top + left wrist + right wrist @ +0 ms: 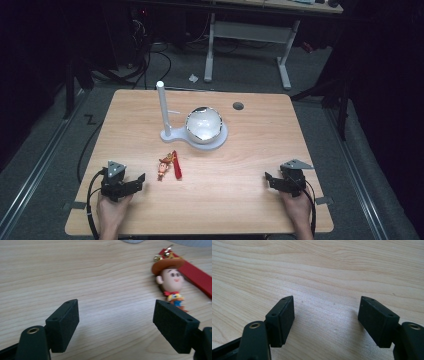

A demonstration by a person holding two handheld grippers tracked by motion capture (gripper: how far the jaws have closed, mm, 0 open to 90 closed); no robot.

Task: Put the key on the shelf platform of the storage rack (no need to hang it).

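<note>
Flanking the cowboy keychain (167,166), a white stand (195,136) sits beyond.

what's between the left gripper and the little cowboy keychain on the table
Nothing: in the high view, bare wood separates the open left gripper from the cowboy keychain. The left gripper view shows the same bare table.
</note>
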